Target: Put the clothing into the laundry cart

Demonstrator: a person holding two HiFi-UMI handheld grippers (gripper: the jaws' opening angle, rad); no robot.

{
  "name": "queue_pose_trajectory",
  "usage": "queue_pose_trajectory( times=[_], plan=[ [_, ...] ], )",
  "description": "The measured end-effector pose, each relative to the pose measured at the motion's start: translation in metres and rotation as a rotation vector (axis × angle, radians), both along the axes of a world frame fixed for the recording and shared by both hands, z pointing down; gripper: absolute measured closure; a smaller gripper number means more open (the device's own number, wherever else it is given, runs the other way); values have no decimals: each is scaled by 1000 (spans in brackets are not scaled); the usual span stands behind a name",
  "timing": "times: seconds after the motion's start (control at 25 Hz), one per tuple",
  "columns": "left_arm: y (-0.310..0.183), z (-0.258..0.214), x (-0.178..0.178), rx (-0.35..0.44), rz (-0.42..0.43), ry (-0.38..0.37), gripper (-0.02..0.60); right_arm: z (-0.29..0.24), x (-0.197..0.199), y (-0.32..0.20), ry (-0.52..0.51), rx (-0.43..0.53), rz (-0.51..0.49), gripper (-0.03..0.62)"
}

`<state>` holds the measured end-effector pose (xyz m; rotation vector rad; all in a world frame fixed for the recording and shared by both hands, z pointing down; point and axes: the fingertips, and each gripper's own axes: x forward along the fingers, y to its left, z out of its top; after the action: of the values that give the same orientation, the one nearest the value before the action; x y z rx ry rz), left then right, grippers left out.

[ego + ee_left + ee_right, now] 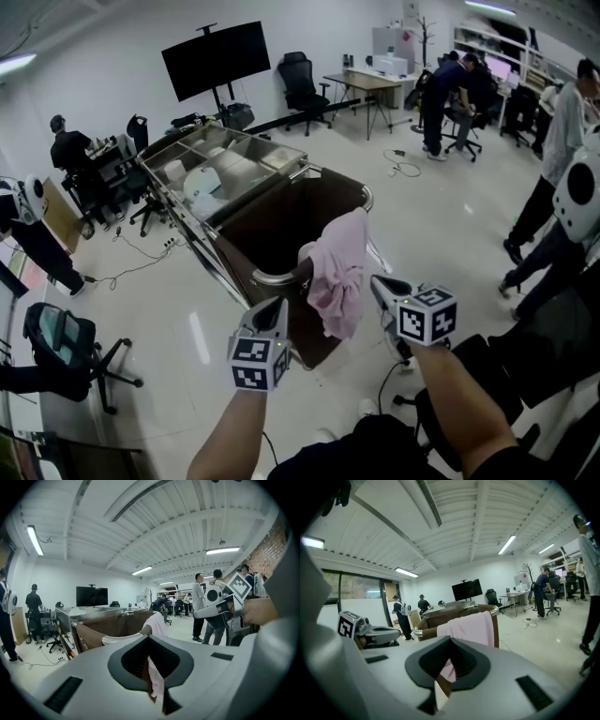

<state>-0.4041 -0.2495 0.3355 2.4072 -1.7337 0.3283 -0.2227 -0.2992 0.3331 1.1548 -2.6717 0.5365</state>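
With the left tongs (278,304) and right tongs (376,281) clenched empty, the limp pink cloth garment (339,272) looked light, pinchable at any fold.

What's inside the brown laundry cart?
Only bare liner shows in the brown laundry cart. A pink cloth garment drapes over its near rim; the bottom is hidden.

Grey left gripper (277,306) and right gripper (377,282) bear black-and-white marker cubes (255,364).
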Motion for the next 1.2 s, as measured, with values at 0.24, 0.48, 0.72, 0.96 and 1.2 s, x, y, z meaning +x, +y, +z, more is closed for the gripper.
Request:
queue_pose_trajectory(
  times=[0.24,0.48,0.72,0.96,1.2],
  plan=[
    [11,9,12,-18,-5,-8,581,7,11,13,2,-13,-14,592],
    [19,23,25,-42,-41,-7,581,23,17,18,17,-48,-69,592],
    [28,34,38,-65,-65,-14,581,37,27,21,34,-78,-108,592],
    [29,36,39,-71,-95,-21,581,45,28,21,26,-94,-143,592],
    [27,40,34,-74,-124,-6,581,46,27,17,30,-88,-153,592]
  ],
)
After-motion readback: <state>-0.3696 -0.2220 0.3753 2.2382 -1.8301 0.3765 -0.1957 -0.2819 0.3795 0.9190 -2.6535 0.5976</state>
